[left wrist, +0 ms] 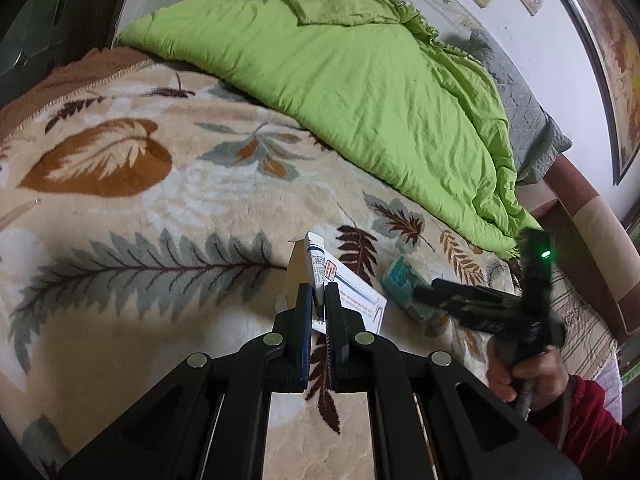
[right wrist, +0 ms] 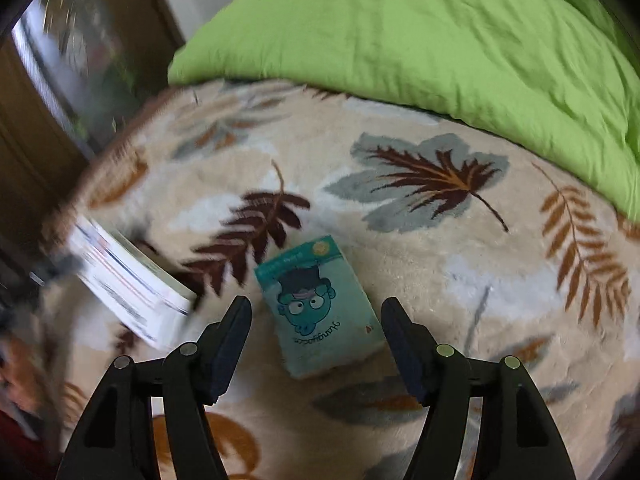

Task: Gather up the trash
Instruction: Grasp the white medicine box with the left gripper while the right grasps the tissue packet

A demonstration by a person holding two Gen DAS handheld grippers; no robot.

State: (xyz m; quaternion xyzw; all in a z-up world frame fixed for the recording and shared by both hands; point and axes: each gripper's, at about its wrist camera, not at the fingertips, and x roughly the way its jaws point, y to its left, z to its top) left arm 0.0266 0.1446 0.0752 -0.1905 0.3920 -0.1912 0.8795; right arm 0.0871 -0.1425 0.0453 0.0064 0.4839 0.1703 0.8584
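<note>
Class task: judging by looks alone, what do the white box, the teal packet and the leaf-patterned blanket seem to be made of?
White box: thin printed cardboard, probably; an open flap shows a plain brown inside.
Teal packet: printed card or paper, matte-looking; the blur leaves it open.
Leaf-patterned blanket: plush fleece, seemingly; fuzzy pile, soft-edged pattern.

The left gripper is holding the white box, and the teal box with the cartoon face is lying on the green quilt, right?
Not quite. The left gripper does hold the white box, but the teal box lies on the leaf-patterned blanket, not the green quilt. The right wrist view shows it.
</note>
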